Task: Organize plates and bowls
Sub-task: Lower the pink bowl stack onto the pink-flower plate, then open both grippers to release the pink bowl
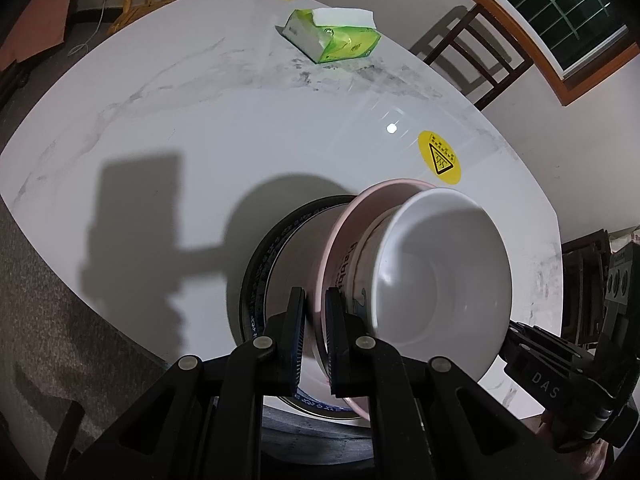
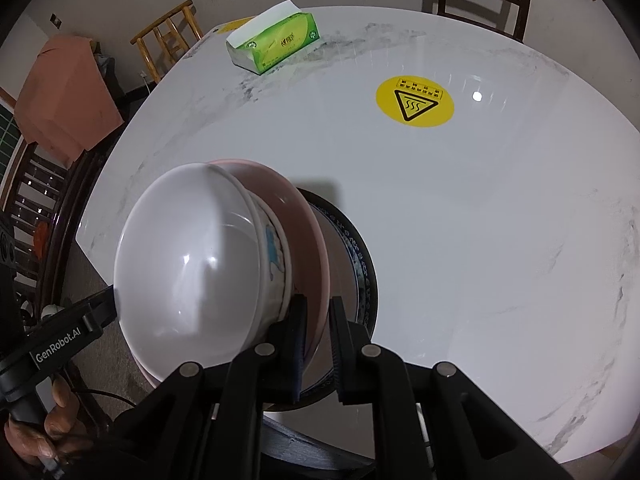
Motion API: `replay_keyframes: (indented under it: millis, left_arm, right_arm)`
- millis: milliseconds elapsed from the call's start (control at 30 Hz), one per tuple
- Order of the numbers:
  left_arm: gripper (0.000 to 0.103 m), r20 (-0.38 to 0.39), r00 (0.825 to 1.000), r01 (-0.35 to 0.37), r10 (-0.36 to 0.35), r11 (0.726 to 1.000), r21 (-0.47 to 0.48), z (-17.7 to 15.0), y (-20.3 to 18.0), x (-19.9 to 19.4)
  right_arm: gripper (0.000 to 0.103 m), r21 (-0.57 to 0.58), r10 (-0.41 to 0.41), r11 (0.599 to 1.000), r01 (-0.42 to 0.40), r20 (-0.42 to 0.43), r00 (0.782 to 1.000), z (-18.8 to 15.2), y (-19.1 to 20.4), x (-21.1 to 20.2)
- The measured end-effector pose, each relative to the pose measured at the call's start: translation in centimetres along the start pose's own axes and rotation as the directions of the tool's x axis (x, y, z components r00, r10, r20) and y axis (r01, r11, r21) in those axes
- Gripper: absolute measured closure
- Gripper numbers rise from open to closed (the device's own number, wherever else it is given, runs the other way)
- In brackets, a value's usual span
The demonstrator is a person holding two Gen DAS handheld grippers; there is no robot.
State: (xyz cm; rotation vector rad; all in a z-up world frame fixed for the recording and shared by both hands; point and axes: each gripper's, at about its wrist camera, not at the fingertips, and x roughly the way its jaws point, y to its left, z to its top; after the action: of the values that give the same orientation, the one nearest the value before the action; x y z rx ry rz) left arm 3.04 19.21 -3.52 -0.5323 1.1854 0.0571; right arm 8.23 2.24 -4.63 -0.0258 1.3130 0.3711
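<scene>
A white marble-veined table (image 1: 240, 128) fills the room's middle, a lamp's glare (image 1: 391, 128) on its top near a yellow sticker (image 2: 415, 101) and a green tissue box (image 1: 334, 38). Dark wooden chairs (image 1: 476, 56) and a yellow one (image 2: 170, 42) stand by pale walls; a wood-framed window (image 1: 560, 12) is dark

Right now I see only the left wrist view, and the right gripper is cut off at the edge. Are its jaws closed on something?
Observer: Yes. The right gripper is shut on the rim of the pink plate, beside the white bowl that sits in it.
Operator: And the blue-patterned plate on that side?
Observer: The blue-patterned plate lies below the pink one; the pads press only the pink rim.
Operator: What holds the left gripper?
Observer: A hand wraps its handle, low left in the right wrist view.
</scene>
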Motion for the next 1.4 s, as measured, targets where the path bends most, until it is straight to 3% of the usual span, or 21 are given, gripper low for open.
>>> replay_keyframes:
  millis: [733, 867, 1067, 1133, 1200, 1400]
  left_arm:
    - [0.097, 0.025, 1.000, 0.000, -0.001, 1.000, 0.013, -0.1, 0.4, -0.1]
    - [0.093, 0.043, 0.999, -0.011, 0.010, 1.000, 0.018, 0.0, 0.4, -0.5]
    - [0.075, 0.085, 0.994, -0.074, 0.071, 0.997, 0.038, 0.0, 0.4, -1.4]
    - [0.068, 0.104, 0.992, -0.081, 0.076, 0.996, 0.040, 0.0, 0.4, -1.8]
    - [0.059, 0.127, 0.989, -0.076, 0.069, 0.996, 0.050, -0.1, 0.3, -2.4]
    - [0.051, 0.201, 0.975, -0.114, 0.093, 0.989, 0.097, -0.6, -0.7, -4.1]
  right_arm:
    - [0.089, -0.040, -0.035, 0.999, 0.036, 0.028, 0.999, -0.5, 0.7, 0.1]
    - [0.079, -0.047, -0.066, 0.997, 0.068, 0.055, 0.996, -0.5, 0.4, -0.5]
    - [0.062, -0.035, -0.085, 0.995, 0.090, 0.124, 0.989, -0.7, -0.3, -2.2]
    - [0.050, -0.035, -0.075, 0.996, 0.081, 0.150, 0.986, -0.8, -0.4, -3.0]
    - [0.049, -0.039, -0.079, 0.995, 0.087, 0.181, 0.980, -1.1, -0.4, -3.8]
    - [0.048, -0.048, -0.064, 0.996, 0.076, 0.220, 0.973, -2.1, -0.3, -5.3]
